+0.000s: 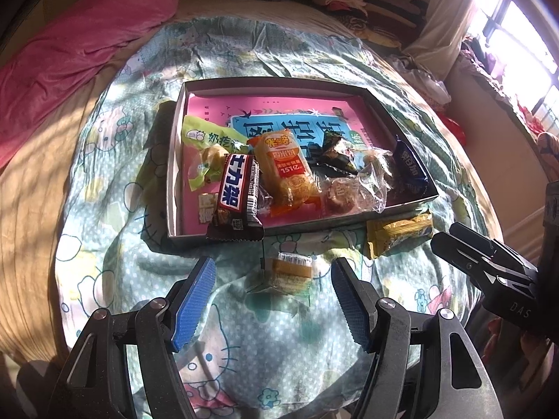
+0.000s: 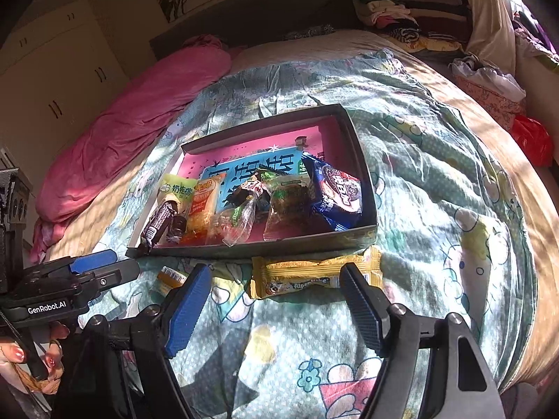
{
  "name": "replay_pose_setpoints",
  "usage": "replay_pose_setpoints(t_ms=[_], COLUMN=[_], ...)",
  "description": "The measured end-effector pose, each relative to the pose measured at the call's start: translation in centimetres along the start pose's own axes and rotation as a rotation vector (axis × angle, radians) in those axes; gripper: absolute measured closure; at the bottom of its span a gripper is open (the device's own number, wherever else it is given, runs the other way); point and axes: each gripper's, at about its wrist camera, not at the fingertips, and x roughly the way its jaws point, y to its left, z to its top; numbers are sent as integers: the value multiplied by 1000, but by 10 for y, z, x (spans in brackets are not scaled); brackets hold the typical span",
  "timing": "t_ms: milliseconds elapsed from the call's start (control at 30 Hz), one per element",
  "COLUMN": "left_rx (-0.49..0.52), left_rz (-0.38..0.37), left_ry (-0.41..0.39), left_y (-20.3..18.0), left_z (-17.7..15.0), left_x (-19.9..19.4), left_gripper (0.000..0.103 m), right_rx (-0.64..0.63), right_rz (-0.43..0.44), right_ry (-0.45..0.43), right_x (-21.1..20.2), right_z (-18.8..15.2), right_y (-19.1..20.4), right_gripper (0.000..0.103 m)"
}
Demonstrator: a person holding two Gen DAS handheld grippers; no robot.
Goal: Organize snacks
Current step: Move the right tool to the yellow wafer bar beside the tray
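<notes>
While both tools hover over the bed, status as follows:

Left tool (image 1: 272,272): spread wide, holding nothing; blue pads (image 1: 194,305) flanking the small wrapped snack without touching.

Small wrapped snack (image 1: 290,272): lying on the bedspread, between the left tool's fingers, just beside the box's near wall at 6 o'clock of the box.

Right tool (image 2: 276,279): spread wide, holding nothing; fingertips either side of the yellow packet.

Yellow packet (image 2: 314,277): flat on the bedspread, just outside the box's near wall, toward its 5 o'clock corner.

Box (image 1: 349,82): shallow, open-topped, pink-lined, resting on the bedspread.

Box contents: green packet (image 1: 204,146) at 9 o'clock; brown bar (image 1: 237,197) overhanging the near wall at 7 o'clock; orange packet (image 1: 284,171) at centre; clear-wrapped pieces (image 1: 353,188) at 5 o'clock; blue cookie packet (image 2: 335,192) at 3 o'clock.

Bedspread (image 2: 436,192): cartoon-cat print, rumpled.

Pink blanket (image 1: 80,45): bunched at 10 o'clock, well apart from the box.
</notes>
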Motion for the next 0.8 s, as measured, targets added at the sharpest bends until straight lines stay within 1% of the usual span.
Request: replay_pose_setpoints(t_ms=[233,533,800], left_rx=[12,15,17], left_rz=[3,4,9], left_ry=[37,59,80], left_y=[-3,-3,-3], left_z=[-8,-10,-10], left_x=[11,20,29], left_gripper=[32,32,32], right_rx=[57,192,259], right_rz=[19,8,38], right_ry=[37,63,82], right_x=[11,24,41], right_z=[-8,-12,-9], right_y=[-10,-44,-62], right_gripper=[28,28,27])
